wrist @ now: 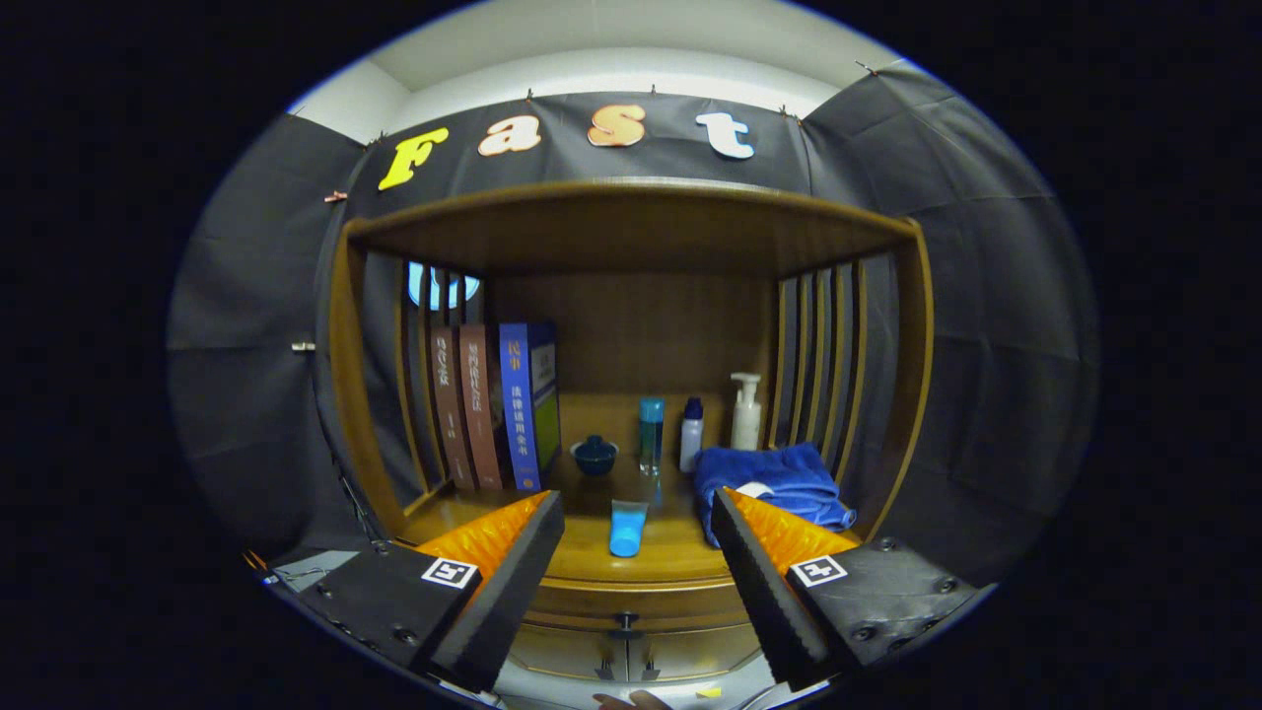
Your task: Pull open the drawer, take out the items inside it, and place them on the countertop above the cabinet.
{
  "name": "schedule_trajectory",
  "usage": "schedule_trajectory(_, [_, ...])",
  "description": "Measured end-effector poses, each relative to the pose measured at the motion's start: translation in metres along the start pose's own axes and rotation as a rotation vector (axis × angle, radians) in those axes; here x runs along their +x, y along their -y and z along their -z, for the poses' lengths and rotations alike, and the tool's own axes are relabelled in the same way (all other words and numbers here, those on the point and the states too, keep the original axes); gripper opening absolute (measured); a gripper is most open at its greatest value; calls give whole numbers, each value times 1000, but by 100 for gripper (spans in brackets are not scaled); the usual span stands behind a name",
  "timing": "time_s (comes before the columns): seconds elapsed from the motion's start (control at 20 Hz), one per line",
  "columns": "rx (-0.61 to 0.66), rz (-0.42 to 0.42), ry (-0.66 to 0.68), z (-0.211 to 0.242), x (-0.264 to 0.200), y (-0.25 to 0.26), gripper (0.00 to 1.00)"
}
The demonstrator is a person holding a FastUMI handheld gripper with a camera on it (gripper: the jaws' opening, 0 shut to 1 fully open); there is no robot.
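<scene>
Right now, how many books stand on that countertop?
3: two brown books and a blue book upright side by side, beyond the open gripper. More may be hidden behind.

The claw (636, 552) has two ridged wedge fingers (513, 582), parted, on dark screwed mounts with square markers (450, 572) at 7 and 5 o'clock.
</scene>
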State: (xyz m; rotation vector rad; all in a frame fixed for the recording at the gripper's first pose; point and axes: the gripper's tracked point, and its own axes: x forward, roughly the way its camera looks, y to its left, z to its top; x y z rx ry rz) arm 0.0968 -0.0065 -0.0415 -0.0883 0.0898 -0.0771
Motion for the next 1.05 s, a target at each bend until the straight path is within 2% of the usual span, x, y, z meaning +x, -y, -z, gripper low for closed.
schedule_trajectory(0.3, [-6, -5, 91, -36, -43, 4, 99])
schedule_trajectory(1.05, [-1, -3, 115, -42, -44, 6, 99])
